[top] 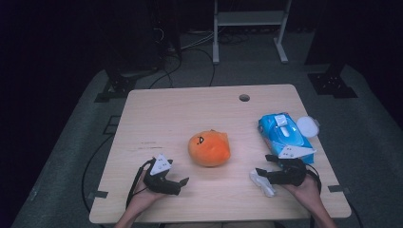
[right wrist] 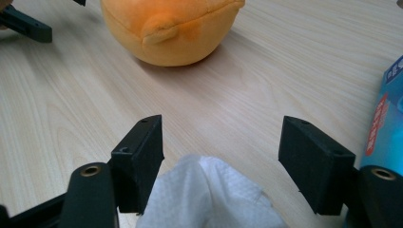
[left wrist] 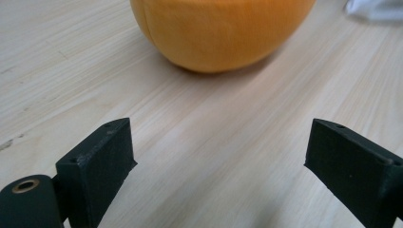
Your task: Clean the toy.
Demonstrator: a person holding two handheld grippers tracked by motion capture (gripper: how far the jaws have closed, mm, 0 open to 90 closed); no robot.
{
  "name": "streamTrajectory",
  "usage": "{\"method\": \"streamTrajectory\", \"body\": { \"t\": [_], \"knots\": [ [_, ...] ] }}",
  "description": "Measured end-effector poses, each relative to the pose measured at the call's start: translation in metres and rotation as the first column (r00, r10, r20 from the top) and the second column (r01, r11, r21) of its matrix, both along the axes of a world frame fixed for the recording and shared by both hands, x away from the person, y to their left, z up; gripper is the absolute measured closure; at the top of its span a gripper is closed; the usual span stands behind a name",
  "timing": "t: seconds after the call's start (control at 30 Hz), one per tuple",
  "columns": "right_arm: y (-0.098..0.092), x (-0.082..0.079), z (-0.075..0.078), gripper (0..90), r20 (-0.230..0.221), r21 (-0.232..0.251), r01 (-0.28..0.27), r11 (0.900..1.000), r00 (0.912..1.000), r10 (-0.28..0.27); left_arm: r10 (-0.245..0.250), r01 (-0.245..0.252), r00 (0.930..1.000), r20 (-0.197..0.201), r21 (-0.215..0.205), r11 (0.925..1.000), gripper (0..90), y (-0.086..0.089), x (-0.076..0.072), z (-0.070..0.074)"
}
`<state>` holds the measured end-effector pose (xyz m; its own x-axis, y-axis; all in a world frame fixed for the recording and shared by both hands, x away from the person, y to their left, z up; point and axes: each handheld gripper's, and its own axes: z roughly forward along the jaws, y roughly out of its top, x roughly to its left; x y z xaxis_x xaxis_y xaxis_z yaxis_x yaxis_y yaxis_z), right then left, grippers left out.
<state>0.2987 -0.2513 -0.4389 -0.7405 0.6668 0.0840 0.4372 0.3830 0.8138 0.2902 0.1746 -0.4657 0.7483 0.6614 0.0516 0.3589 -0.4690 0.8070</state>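
Observation:
An orange plush toy (top: pixel 209 148) with a small face lies in the middle of the wooden table (top: pixel 157 114). My left gripper (top: pixel 178 176) rests at the front left, open, pointing toward the plush (left wrist: pixel 218 33); nothing lies between its jaws (left wrist: pixel 218 161). At the front right, my right gripper (top: pixel 264 165) is open and points left toward the plush (right wrist: pixel 171 28). A crumpled white wipe (top: pixel 263 183) lies on the table at that gripper; its edge (right wrist: pixel 209 199) reaches into the gap between the spread jaws (right wrist: pixel 221 156), ungripped.
A blue wet-wipes pack (top: pixel 284 133) lies at the right edge just behind my right hand, seen as a blue pack (right wrist: pixel 387 128) beside the right jaw. A round white lid (top: pixel 308 126) sits next to it. A cable hole (top: pixel 244 98) is at the table's far side.

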Motion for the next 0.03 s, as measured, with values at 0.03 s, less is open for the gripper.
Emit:
{"method": "streamTrajectory", "body": {
  "t": [0.03],
  "knots": [
    [0.0004,-0.0003,0.0001,30.5,0.004,-0.004,-0.003,1.000,1.0000,0.003,-0.006,0.006,0.9998,0.016,0.017,0.9998,8.5,-0.0016,-0.0011,-0.0006]
  ]
}}
